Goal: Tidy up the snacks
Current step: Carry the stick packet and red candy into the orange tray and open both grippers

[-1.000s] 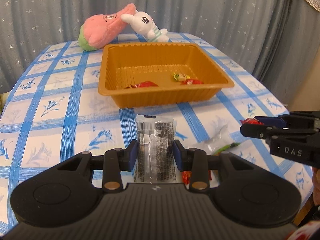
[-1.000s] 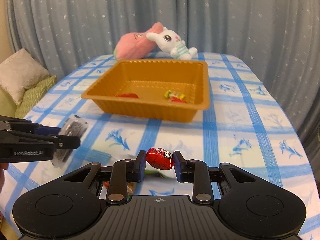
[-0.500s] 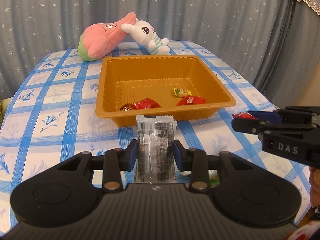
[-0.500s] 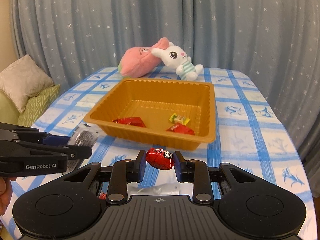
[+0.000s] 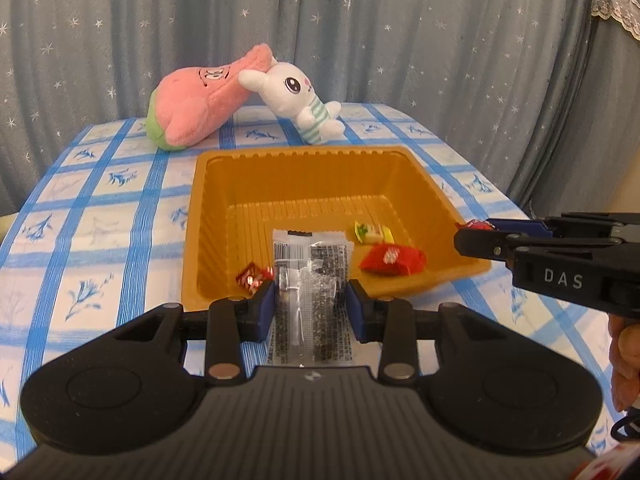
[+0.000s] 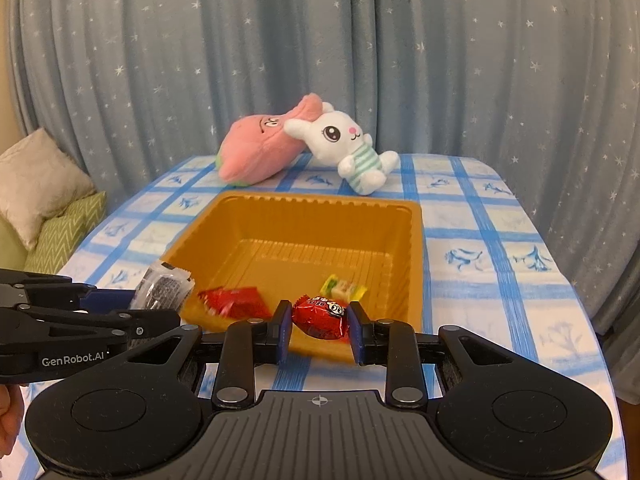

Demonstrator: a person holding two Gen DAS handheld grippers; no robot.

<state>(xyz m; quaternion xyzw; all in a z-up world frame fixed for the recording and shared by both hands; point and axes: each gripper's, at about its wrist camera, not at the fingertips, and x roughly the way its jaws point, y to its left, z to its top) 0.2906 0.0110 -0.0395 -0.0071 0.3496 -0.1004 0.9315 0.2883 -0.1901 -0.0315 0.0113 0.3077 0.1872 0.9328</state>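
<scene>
– Black and blue at the near edge: left gripper (image 5: pixel 311 304) clamped flat on a clear packet (image 5: pixel 310 280) of dark contents. Right gripper (image 6: pixel 320 318) pinched on a round red candy (image 6: pixel 319 315). Both loads off the cloth.

– Position against the target?

– Poised at the near wall of the orange tray (image 5: pixel 208 216), packet tip already over the rim in the left view. Right load close to the tray's right corner in that same view.

– Step in hand, then?

– Judged as carry-in, two snacks at once. Next move: advance over the open floor, lower, part the jaws. Worth keeping clear of what lies inside: red foil piece (image 5: pixel 251 278), red wrapper (image 5: pixel 392 260), yellow-green sweet (image 5: pixel 373 233).

– Anything legible?

– "GenRobot.AI" (image 6: pixel 72 360) on the left tool's flank. "DAS" (image 5: pixel 563 279) on the right tool's flank. Packet print too fine to read. Cartoon eyes on the red candy, lettering unclear.

– Beyond the tray?

– Blue-checked tablecloth (image 5: pixel 100 224), then a pink plush (image 5: pixel 196 100) leaning on a white rabbit plush (image 5: pixel 300 96). Farthest back, grey star-print curtain (image 5: pixel 360 20).
</scene>
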